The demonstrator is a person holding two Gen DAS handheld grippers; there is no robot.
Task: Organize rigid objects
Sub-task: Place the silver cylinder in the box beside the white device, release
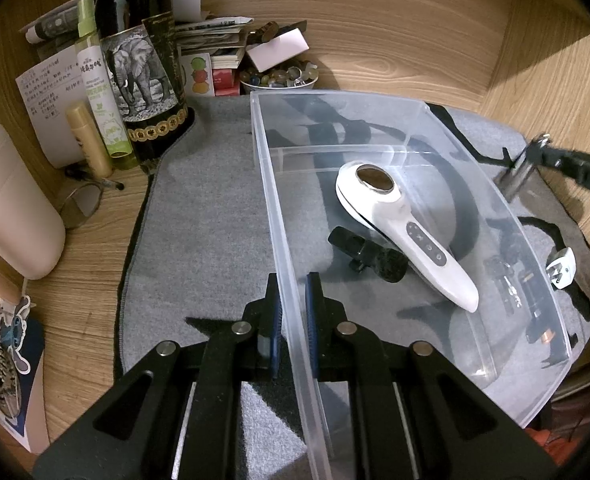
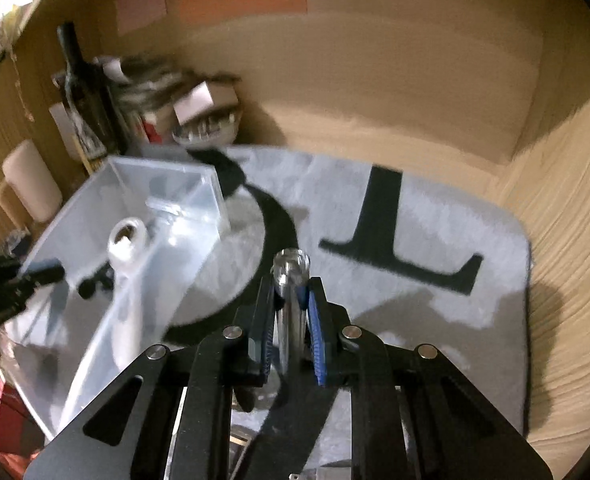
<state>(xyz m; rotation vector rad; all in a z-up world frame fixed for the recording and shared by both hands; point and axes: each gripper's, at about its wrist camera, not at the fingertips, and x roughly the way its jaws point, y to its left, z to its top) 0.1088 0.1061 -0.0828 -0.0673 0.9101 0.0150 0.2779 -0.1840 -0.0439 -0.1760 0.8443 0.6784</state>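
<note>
My left gripper (image 1: 293, 312) pinches the clear bin (image 1: 375, 100) wall; my right gripper (image 2: 291, 320) clamps a metal cylinder (image 2: 291, 280).

One clear bin (image 1: 283, 216) holds one white handheld device (image 1: 399, 224) and one black clip (image 1: 369, 256); one metal cylinder (image 2: 291, 280); two grippers (image 1: 293, 312).

Grey mat (image 1: 215, 220) on wooden desk (image 1: 375, 32)
</note>
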